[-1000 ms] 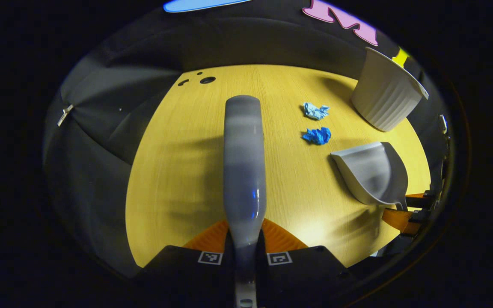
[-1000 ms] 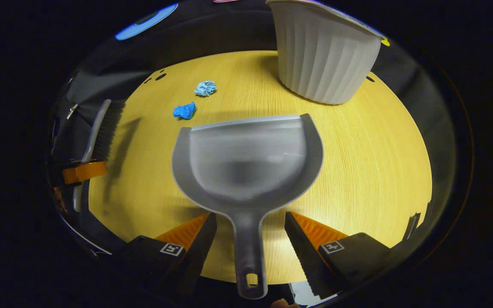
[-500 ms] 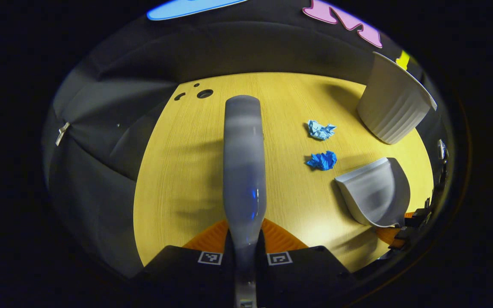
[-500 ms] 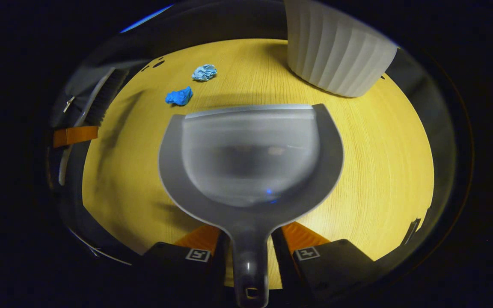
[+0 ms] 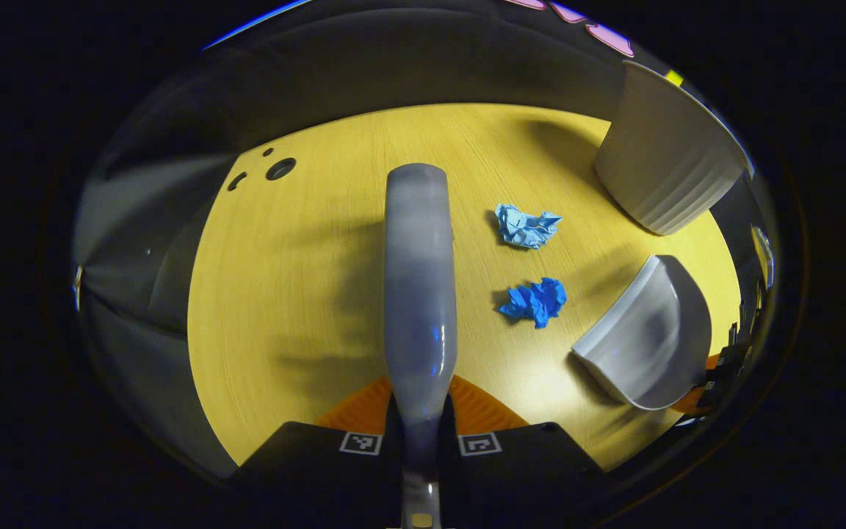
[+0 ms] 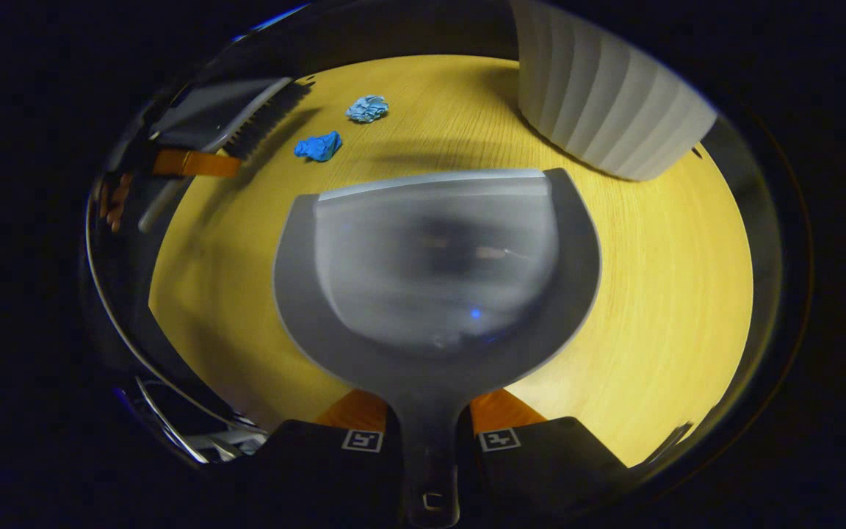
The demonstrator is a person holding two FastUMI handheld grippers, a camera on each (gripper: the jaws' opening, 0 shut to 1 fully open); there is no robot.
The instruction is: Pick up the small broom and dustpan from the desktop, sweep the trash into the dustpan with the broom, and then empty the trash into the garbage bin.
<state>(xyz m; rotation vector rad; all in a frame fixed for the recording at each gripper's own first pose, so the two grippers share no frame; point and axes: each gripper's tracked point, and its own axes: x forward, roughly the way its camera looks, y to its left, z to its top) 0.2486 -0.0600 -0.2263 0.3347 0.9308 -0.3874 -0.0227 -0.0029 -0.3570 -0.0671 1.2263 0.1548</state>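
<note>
Sweeping setup | both jaws clamped: left gripper (image 5: 420, 425) on broom (image 5: 418, 294), right gripper (image 6: 427, 439) on dustpan (image 6: 434, 272) | lip flat on bench (image 5: 298, 294), facing dark blue wad (image 5: 535, 301) mid-right, broom behind it.

left gripper (image 5: 421, 411) clamped, right gripper (image 6: 427, 430) clamped

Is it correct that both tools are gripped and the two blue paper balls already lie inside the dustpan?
Not quite. Both tools are gripped, but the dustpan is empty: the two blue paper balls lie on the desktop beyond its front edge, as the right gripper view shows.
</note>
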